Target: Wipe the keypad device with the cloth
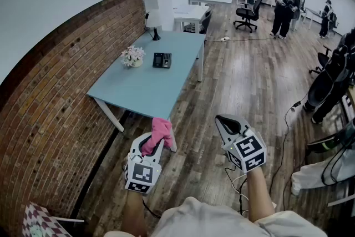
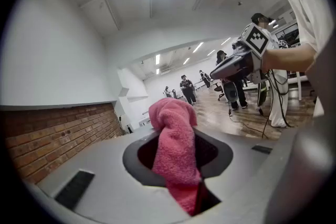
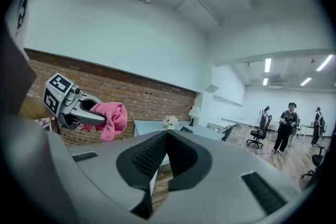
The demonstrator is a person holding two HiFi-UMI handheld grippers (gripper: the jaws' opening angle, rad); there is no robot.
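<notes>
head view: keypad device (image 1: 162,60) lies toward the table's (image 1: 161,91) far end, well apart from both grippers.
left gripper view: left gripper (image 2: 176,136) clamps the pink cloth (image 2: 173,165).
right gripper view: right gripper (image 3: 165,139) closed, empty.
approach: step close, keep cloth pinched, wipe keys lightly.

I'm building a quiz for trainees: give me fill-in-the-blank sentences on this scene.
The left gripper is shut on a ____ cloth.
The right gripper is shut and holds ____.
The keypad device lies on the blue table, next to a pot of ____.
Missing words: pink; nothing; flowers.
</notes>
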